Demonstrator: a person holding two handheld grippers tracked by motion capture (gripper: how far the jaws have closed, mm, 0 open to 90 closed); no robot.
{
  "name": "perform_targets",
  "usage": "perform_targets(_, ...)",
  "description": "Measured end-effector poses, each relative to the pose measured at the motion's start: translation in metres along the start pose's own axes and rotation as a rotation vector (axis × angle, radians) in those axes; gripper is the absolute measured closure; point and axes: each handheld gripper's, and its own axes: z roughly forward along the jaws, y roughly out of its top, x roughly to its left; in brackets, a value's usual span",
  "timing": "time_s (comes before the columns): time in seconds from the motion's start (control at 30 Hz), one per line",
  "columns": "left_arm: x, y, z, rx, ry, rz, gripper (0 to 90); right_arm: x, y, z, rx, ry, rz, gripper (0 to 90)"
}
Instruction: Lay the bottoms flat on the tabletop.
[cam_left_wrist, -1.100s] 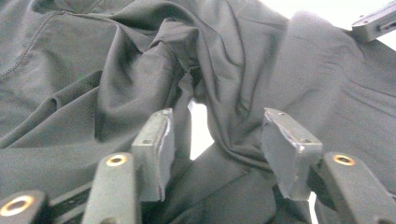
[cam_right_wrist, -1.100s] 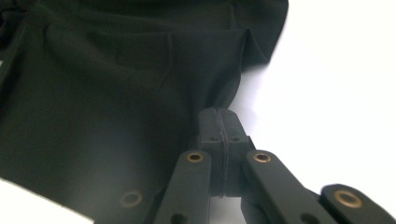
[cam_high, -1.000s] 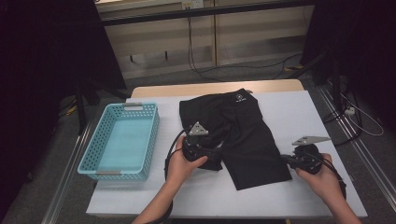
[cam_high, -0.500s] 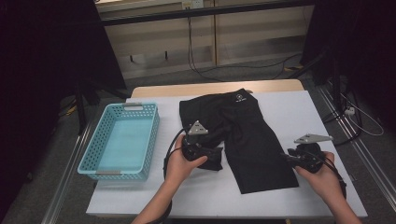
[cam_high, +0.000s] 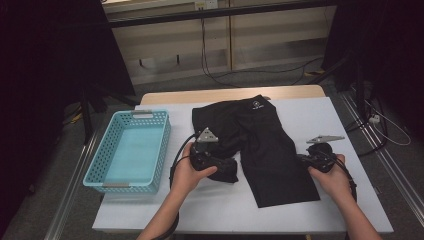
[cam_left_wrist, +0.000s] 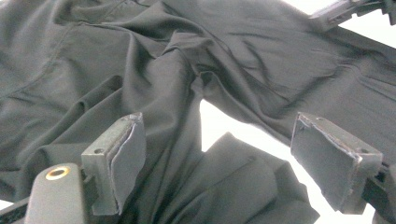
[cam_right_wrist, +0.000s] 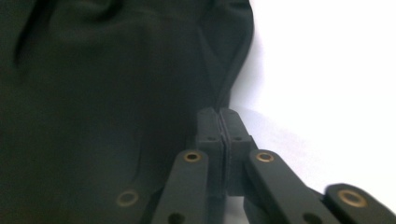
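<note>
With the right gripper (cam_right_wrist: 219, 140) pinching the black fabric shorts (cam_high: 260, 145) by the hem at frame centre, and the left gripper (cam_left_wrist: 219, 158) hovering spread over the bunched leg at lower centre, that thin edge grip is risking slipping free.

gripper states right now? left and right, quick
Left gripper: open, jaws wide apart over the black shorts, gripping nothing.
Right gripper: shut at the shorts' edge; whether it pinches fabric cannot be told.

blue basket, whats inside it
The blue basket shows a bare pale floor through its open top; its near wall hides a thin strip. The black shorts lie beside it on the table.
</note>
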Motion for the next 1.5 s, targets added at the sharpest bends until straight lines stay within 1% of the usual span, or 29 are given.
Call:
perform_targets(0.1,0.002,0.0,-0.003,-0.003,0.005,0.0,18.2,-0.001,-0.005,-0.007,0.01,0.01,0.003,90.0)
perform_targets(0.17,0.002,0.0,-0.004,-0.006,0.006,0.0,18.2,-0.004,-0.01,-0.012,0.015,0.018,0.018,90.0)
perform_targets(0.3,0.002,0.0,-0.005,-0.008,0.007,0.001,18.1,-0.012,-0.018,-0.025,0.016,0.009,0.028,90.0)
perform_targets(0.33,0.002,0.001,-0.006,-0.006,0.004,0.005,18.1,-0.013,-0.019,-0.029,0.023,0.009,0.035,90.0)
perform_targets(0.37,0.002,0.001,-0.006,-0.008,0.004,0.004,18.1,-0.013,-0.02,-0.031,0.02,0.003,0.032,90.0)
perform_targets(0.4,0.002,0.001,-0.007,-0.007,0.004,0.005,18.0,-0.013,-0.022,-0.034,0.029,0.002,0.03,90.0)
perform_targets(0.47,0.003,0.001,-0.007,-0.012,0.004,0.003,18.0,-0.013,-0.025,-0.038,0.03,0.005,0.03,90.0)
perform_targets(0.53,0.003,0.001,-0.007,-0.006,0.003,0.0,17.9,-0.015,-0.029,-0.038,0.02,0.011,0.019,90.0)
perform_targets(0.63,0.004,0.0,-0.008,-0.003,0.002,-0.004,17.8,-0.015,-0.029,-0.035,0.044,0.016,0.026,90.0)
perform_targets(0.67,0.003,0.0,-0.008,-0.002,0.002,-0.003,17.7,-0.015,-0.028,-0.034,0.045,0.014,0.02,89.9)
perform_targets(0.7,0.003,0.0,-0.008,-0.001,0.002,-0.002,17.7,-0.015,-0.027,-0.035,0.049,0.015,0.018,88.7)
perform_targets(0.73,0.003,0.0,-0.007,-0.001,0.001,0.0,17.7,-0.014,-0.026,-0.034,0.05,0.017,0.013,84.4)
perform_targets(0.77,0.003,0.0,-0.007,-0.002,0.0,0.001,17.7,-0.014,-0.025,-0.034,0.047,0.013,0.005,77.6)
perform_targets(0.83,0.003,-0.001,-0.006,0.001,-0.002,-0.003,17.7,-0.014,-0.023,-0.032,0.035,-0.009,-0.02,68.8)
perform_targets(0.87,0.004,-0.001,-0.006,0.003,-0.002,-0.002,17.7,-0.014,-0.02,-0.031,0.018,-0.023,-0.028,61.2)
perform_targets(0.9,0.004,-0.001,-0.006,0.007,-0.001,-0.002,17.6,-0.014,-0.017,-0.029,0.008,-0.038,-0.024,56.1)
perform_targets(0.97,0.004,-0.001,-0.005,0.012,0.002,-0.003,17.4,-0.016,-0.01,-0.025,-0.006,-0.06,-0.016,54.5)
perform_targets(1.0,0.004,-0.001,-0.006,0.015,-0.001,-0.003,17.2,-0.017,-0.006,-0.022,-0.019,-0.061,-0.008,53.6)
perform_targets(1.03,0.004,-0.001,-0.006,0.015,-0.003,-0.003,17.0,-0.018,-0.003,-0.018,-0.033,-0.065,-0.001,53.6)
perform_targets(1.1,0.004,-0.001,-0.007,0.011,0.007,-0.005,16.5,-0.019,0.005,-0.01,-0.038,-0.094,-0.007,54.1)
perform_targets(1.13,0.005,0.0,-0.007,0.007,-0.002,-0.005,16.5,-0.02,0.008,-0.006,-0.048,-0.099,-0.004,55.5)
perform_targets(1.2,0.006,0.0,-0.008,0.006,-0.001,-0.005,16.4,-0.023,0.016,0.003,-0.057,-0.099,0.014,55.9)
perform_targets(1.27,0.007,-0.001,-0.009,0.003,0.0,-0.007,16.4,-0.025,0.022,0.011,-0.08,-0.083,0.029,56.7)
perform_targets(1.33,0.007,-0.001,-0.009,0.001,-0.002,-0.011,16.4,-0.028,0.027,0.019,-0.077,-0.099,0.043,58.2)
perform_targets(1.4,0.008,-0.002,-0.01,0.004,0.001,-0.013,16.4,-0.031,0.032,0.025,-0.08,-0.094,0.064,59.8)
perform_targets(1.47,0.009,-0.003,-0.009,0.005,0.003,-0.017,16.4,-0.032,0.033,0.032,-0.063,-0.115,0.063,64.0)
perform_targets(1.5,0.01,-0.003,-0.009,0.01,0.009,-0.014,16.4,-0.033,0.032,0.035,-0.066,-0.11,0.066,64.8)
